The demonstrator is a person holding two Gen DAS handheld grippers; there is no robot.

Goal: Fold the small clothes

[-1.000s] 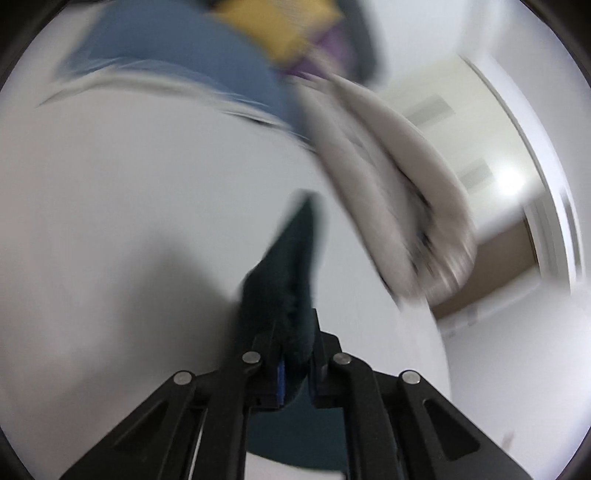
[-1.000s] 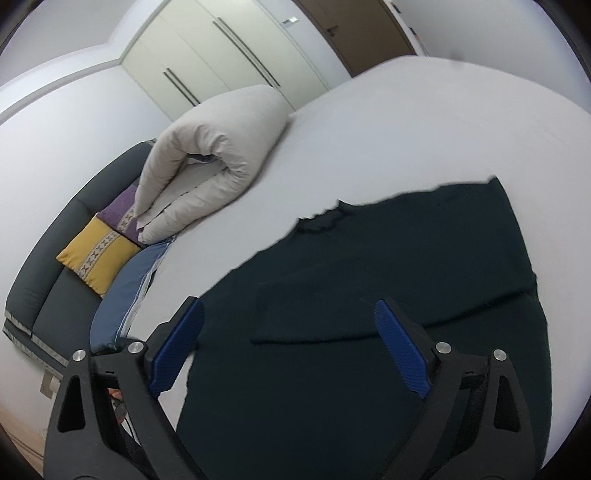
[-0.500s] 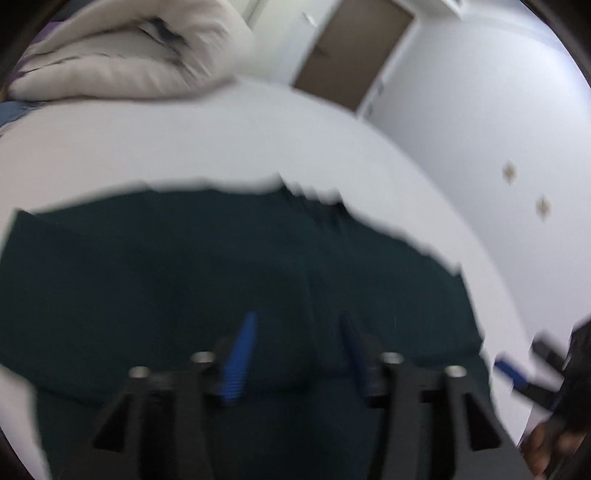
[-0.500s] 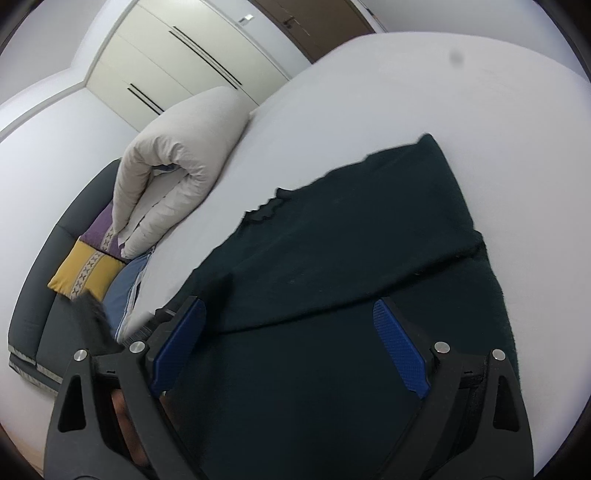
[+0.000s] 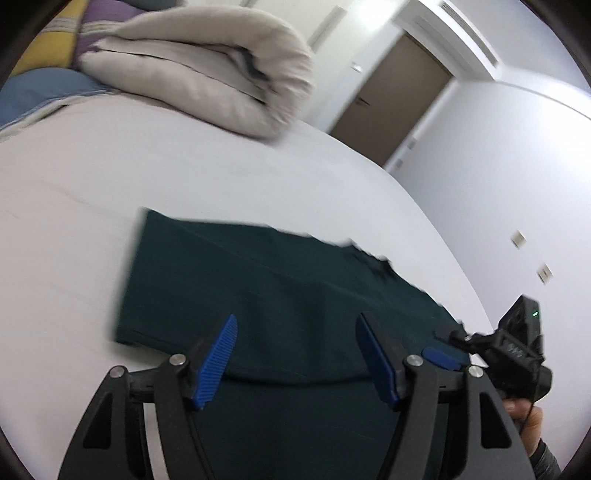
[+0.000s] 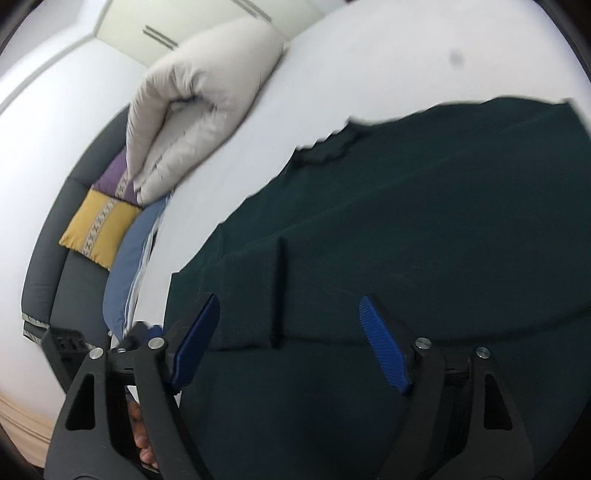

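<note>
White bed (image 5: 92,192) bears dark garment (image 5: 280,295); left gripper (image 5: 297,360) opening, right gripper (image 6: 288,347) closing, both empty

Big white bed (image 5: 110,177) with a rolled-up beige duvet (image 5: 207,62) sitting at the far end, and a blue pillow (image 6: 129,266) lying just beside it at the edge. Behind those there's a dark grey sofa (image 6: 55,258) with a yellow cushion (image 6: 99,229) and a purple cushion (image 6: 114,181) side by side. Brown door (image 5: 395,96) in the corner, white wardrobe (image 6: 184,26) along the wall.
</note>
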